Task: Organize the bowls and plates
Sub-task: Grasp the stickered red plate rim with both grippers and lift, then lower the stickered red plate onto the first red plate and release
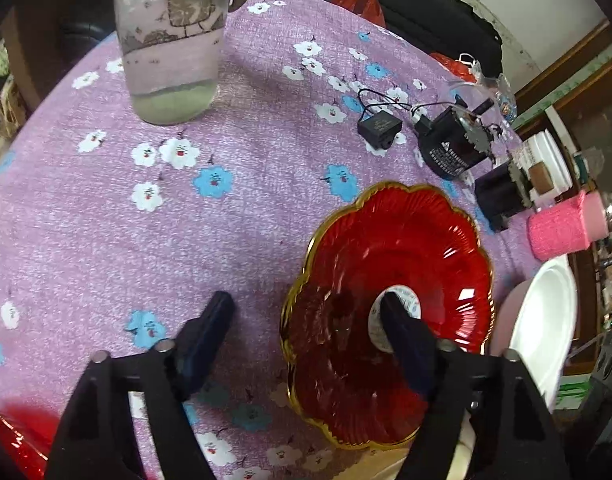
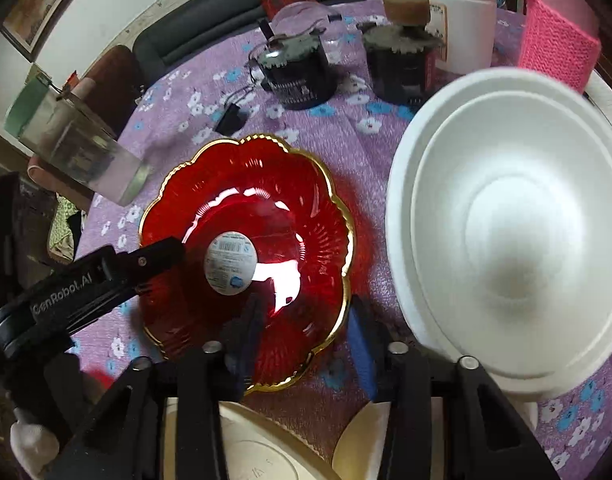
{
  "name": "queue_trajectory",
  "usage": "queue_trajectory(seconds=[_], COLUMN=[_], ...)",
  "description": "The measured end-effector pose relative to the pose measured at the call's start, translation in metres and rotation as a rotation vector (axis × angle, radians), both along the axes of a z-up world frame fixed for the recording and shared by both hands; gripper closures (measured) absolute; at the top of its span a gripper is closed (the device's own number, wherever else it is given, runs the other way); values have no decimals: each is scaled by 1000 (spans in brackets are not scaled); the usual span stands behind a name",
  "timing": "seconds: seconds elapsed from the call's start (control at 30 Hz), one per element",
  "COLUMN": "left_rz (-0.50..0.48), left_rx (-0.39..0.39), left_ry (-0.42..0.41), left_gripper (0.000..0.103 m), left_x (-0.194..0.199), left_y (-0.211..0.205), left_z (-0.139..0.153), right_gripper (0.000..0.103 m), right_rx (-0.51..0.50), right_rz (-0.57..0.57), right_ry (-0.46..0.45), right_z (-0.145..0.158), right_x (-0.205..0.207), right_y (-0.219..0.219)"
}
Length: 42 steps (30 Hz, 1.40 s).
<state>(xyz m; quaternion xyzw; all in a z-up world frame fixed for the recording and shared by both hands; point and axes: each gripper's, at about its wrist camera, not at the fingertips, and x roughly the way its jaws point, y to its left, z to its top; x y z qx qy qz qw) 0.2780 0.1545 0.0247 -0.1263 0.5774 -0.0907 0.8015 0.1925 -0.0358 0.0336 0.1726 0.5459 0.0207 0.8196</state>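
Resting on the worktop [image 1: 106,240], which carries a purple flowered cloth, the red bowl [image 2: 246,236] has a scalloped gold rim and a round label at its centre. Left tongs [image 1: 306,312] stand apart, straddling the bowl's rim: one finger inside near the label, the other outside over the cloth. Right tongs [image 2: 306,320] likewise straddle the near rim, jaws apart; contact with the glass appears absent, though blur hinders judgement. White bowl [image 2: 506,232] sits just beside the red one. A clear bottle [image 1: 170,40] stands well apart.
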Motion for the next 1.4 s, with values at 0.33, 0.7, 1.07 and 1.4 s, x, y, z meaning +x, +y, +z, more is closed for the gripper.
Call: queue_trajectory(seconds=[0.33, 0.7, 1.07, 1.4], left_rz=[35, 80, 226, 371], left_rx=[-70, -63, -51, -39], left_ry=[-18, -159, -208, -133], left_gripper=[88, 89, 88, 88], left_x=[-12, -62, -179, -240], left_y=[22, 56, 157, 222], left_z=[2, 57, 90, 38], right_gripper=[86, 86, 86, 85], right_rx=[1, -8, 25, 13], right_rz=[26, 108, 317, 442], right_ry=[-98, -213, -262, -169], right_z=[13, 58, 82, 39], right_x=[-10, -34, -104, -137], right_y=[4, 33, 130, 203])
